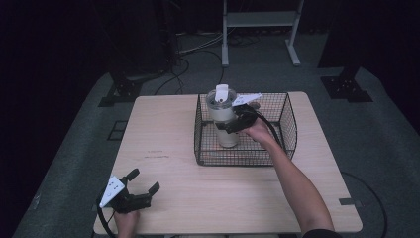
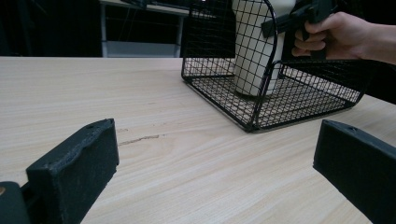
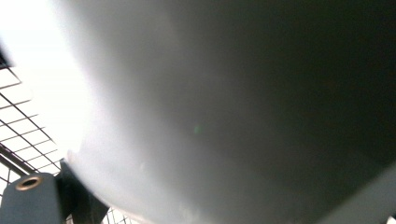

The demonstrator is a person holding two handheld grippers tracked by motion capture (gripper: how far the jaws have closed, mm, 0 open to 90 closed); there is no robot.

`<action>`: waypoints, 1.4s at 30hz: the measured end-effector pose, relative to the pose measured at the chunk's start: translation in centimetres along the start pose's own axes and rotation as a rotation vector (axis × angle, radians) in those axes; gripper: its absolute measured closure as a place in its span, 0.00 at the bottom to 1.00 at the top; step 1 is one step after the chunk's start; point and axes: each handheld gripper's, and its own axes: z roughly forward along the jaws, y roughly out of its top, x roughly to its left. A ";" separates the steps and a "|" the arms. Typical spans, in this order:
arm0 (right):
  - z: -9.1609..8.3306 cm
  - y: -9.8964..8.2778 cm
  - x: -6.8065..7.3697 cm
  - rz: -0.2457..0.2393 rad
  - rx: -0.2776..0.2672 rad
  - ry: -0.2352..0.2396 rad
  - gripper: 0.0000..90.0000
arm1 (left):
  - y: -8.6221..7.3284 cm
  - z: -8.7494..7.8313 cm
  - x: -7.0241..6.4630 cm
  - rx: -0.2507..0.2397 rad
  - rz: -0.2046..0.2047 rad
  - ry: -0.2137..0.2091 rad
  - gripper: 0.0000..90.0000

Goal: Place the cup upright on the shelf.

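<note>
While clamped by the right gripper [image 1: 229, 125] inside the black wire basket [image 1: 287, 115], tall white plastic tumbler [image 1: 222, 119] liable to tip against the mesh if squeezed off-centre; left gripper [image 1: 143, 182] spread, empty.

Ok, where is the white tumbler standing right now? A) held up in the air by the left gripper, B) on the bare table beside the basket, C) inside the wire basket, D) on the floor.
C: the white tumbler stands upright on the floor of the wire basket, with the right gripper at its side.
</note>
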 end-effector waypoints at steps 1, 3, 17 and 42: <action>0.0 0.0 0.0 0.002 -0.005 0.002 0.10 | 0.0 0.0 0.0 0.000 0.000 0.000 0.00; 0.1 0.0 -0.1 0.002 -0.002 0.005 0.10 | 0.0 0.0 0.0 0.001 0.002 -0.001 0.00; -0.3 -0.9 -0.5 -0.013 -0.035 0.039 0.10 | 0.0 0.1 0.0 -0.001 -0.004 0.004 0.00; -1.4 -1.9 -1.0 -0.037 -0.036 0.065 0.09 | 0.0 0.1 0.0 0.005 0.004 0.002 0.00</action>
